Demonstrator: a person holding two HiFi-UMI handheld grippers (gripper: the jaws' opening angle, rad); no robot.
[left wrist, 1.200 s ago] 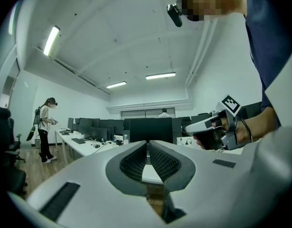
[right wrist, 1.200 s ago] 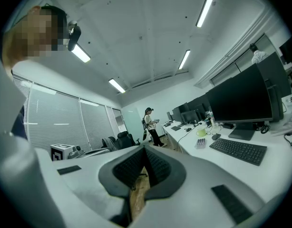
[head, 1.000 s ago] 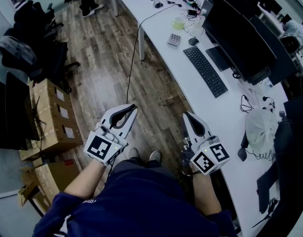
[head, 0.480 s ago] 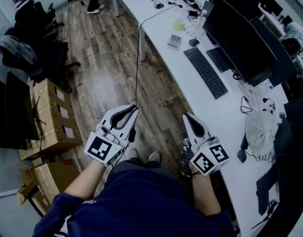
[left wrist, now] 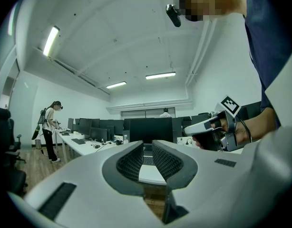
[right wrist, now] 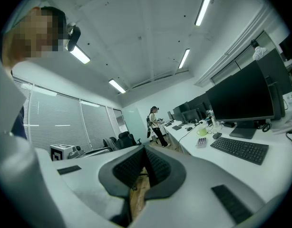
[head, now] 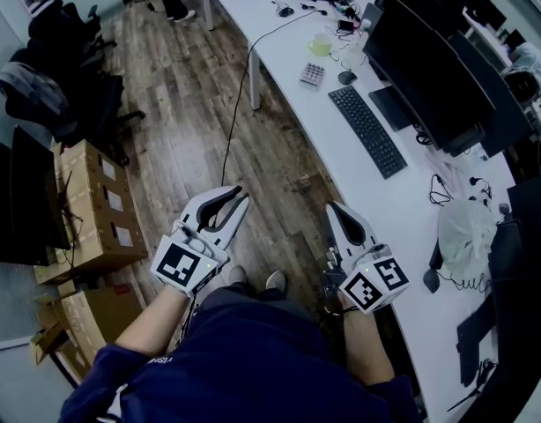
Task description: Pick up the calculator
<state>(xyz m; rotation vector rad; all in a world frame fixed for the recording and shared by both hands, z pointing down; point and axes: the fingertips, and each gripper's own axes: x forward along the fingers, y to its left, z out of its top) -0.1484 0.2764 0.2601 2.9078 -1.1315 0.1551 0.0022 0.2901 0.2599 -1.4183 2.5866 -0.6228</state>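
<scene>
Hovering above open wood-plank floor (head: 191, 122) | left white gripper (head: 240, 197): jaws just opening, narrow gap, empty | right white gripper (head: 333, 208): jaws together | small grey calculator (head: 311, 71): 1 o'clock, near edge of long white desk (head: 398, 205)

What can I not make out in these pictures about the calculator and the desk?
- Calculator: too small in the head view and right gripper view; keys and display unreadable.
- White bag: head view; its plastic hides the contents.
- Desk: head view; near end lost in the dark corner.
</scene>
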